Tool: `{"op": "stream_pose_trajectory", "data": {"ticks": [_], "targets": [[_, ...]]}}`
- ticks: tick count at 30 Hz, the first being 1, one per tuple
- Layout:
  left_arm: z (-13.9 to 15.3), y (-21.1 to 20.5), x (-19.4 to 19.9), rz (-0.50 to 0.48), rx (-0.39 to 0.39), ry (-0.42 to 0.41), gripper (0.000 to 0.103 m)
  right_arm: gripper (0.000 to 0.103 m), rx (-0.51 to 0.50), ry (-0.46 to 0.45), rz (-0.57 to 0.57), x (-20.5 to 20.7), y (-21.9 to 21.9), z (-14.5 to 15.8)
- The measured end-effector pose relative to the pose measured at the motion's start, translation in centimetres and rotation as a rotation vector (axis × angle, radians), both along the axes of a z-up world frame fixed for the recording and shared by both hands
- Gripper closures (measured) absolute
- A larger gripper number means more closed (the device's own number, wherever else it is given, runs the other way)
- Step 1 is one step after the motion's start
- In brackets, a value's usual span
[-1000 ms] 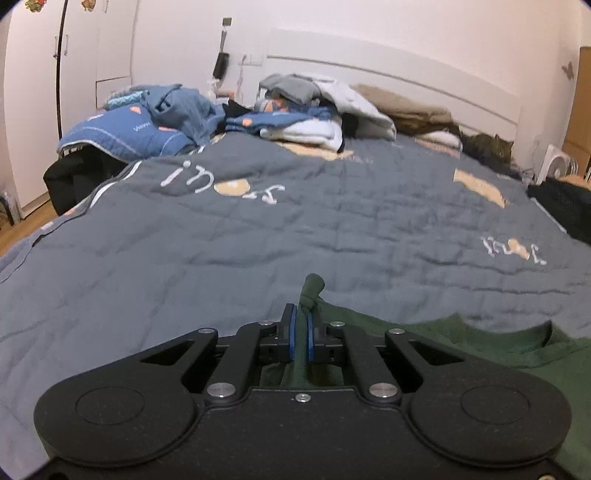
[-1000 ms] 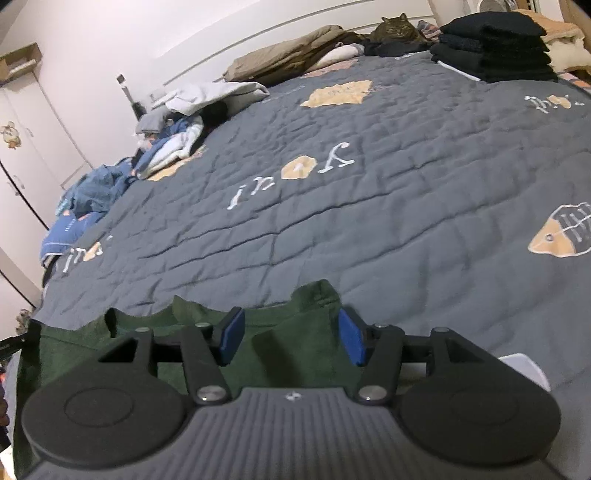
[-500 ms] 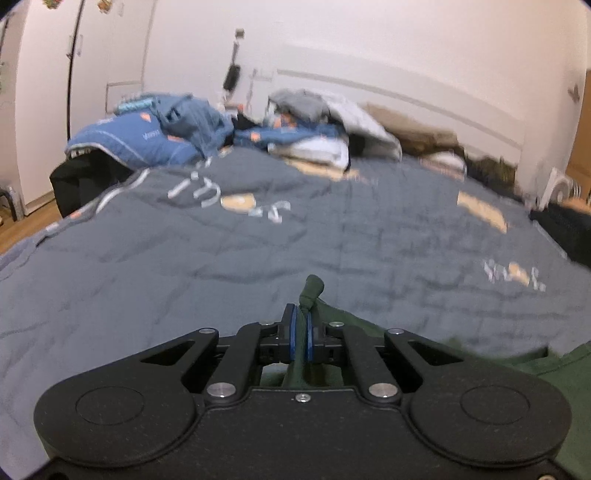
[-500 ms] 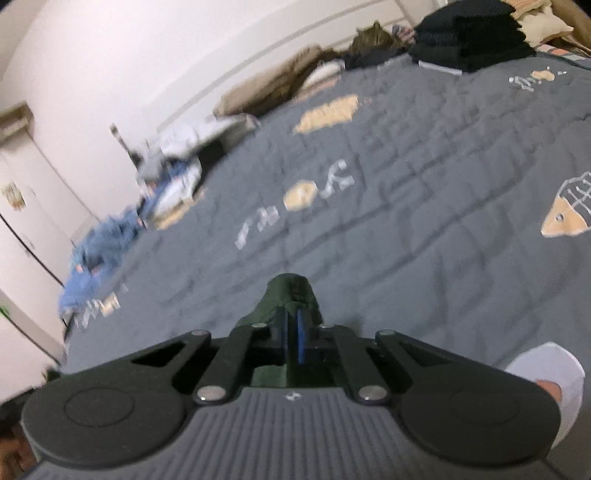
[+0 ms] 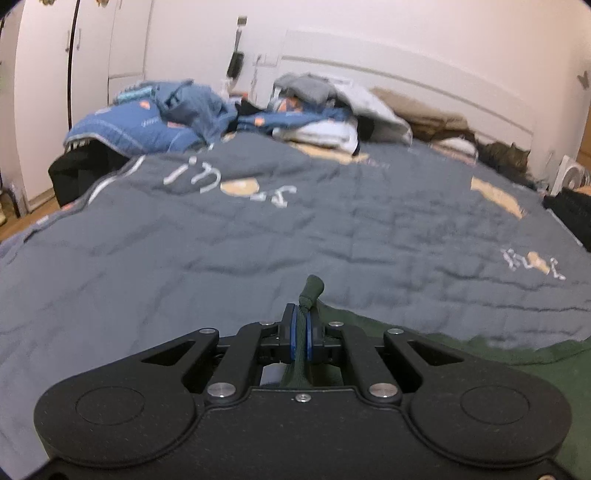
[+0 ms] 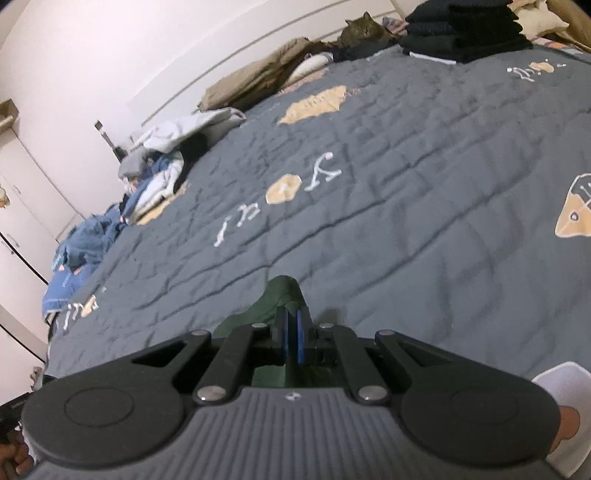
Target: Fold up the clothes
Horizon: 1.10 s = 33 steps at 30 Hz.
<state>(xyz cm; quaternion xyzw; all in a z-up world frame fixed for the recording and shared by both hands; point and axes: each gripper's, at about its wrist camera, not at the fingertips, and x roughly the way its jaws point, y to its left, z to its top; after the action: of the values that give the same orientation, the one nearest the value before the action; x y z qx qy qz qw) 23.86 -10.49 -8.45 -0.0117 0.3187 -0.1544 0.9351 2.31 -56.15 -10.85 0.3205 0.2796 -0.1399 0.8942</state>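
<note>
A dark green garment [image 5: 498,363] lies at the near edge of a grey quilted bedspread [image 5: 295,229]. My left gripper [image 5: 303,325] is shut on a bunched corner of it, and a small green tip pokes up past the blue pads. In the right wrist view my right gripper [image 6: 291,332] is shut on another fold of the green garment [image 6: 277,295], which bulges out ahead of the fingers. Most of the garment is hidden under both gripper bodies.
Heaps of blue and white clothes [image 5: 207,114] sit at the far left of the bed. A stack of folded black clothes [image 6: 465,33] stands at the far right. A tabby cat [image 6: 364,27] lies by brown bedding [image 6: 258,81] near the headboard. White wardrobes [image 5: 55,92] stand left.
My right gripper, open around the garment's edge a second ago, has shut on the fabric and lifted it. The left gripper stayed shut on its corner and rose slightly.
</note>
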Motion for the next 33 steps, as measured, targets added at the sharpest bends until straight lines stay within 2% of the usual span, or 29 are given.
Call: {"op": "stream_pose_trajectory", "data": {"ticks": [4,6,8,10,13,16,18,21,28,33], "targets": [[0.2,0.8,-0.1,0.033,-0.012,0.008,0.088,0.094,-0.041,0.038,0.016,0.5,0.4,-0.1],[1.1,1.6,-0.5,0.06,-0.031,-0.018,0.07,0.091,-0.055,0.036,0.01,0.3,0.4,0.4],[2.0,2.4,-0.9,0.086,-0.05,-0.042,0.056,0.085,-0.078,0.025,-0.007,-0.1,0.4,1.2],[2.8,3.3,-1.5,0.112,-0.07,-0.061,0.054,0.067,-0.091,0.008,-0.019,-0.7,0.3,1.9],[3.7,4.3,-2.4,0.125,-0.114,-0.053,0.054,0.059,-0.089,0.004,-0.043,-1.8,0.5,2.7],[4.3,4.5,-3.8,0.118,-0.126,-0.043,0.053,0.056,-0.095,0.017,-0.05,-2.7,1.1,3.1],[4.5,4.3,-4.7,0.104,-0.14,-0.03,0.048,0.055,-0.107,0.02,-0.043,-3.3,1.7,3.4],[4.8,3.7,-6.2,0.071,-0.155,-0.009,0.048,0.055,-0.121,0.019,-0.023,-4.2,3.0,3.8],[4.5,1.8,-11.5,-0.07,-0.11,-0.006,0.046,0.052,-0.197,0.001,0.043,-6.7,7.3,5.3],[4.2,0.8,-14.7,-0.142,-0.062,-0.02,0.046,0.05,-0.24,0.052,0.052,-8.4,9.6,5.8]]}}
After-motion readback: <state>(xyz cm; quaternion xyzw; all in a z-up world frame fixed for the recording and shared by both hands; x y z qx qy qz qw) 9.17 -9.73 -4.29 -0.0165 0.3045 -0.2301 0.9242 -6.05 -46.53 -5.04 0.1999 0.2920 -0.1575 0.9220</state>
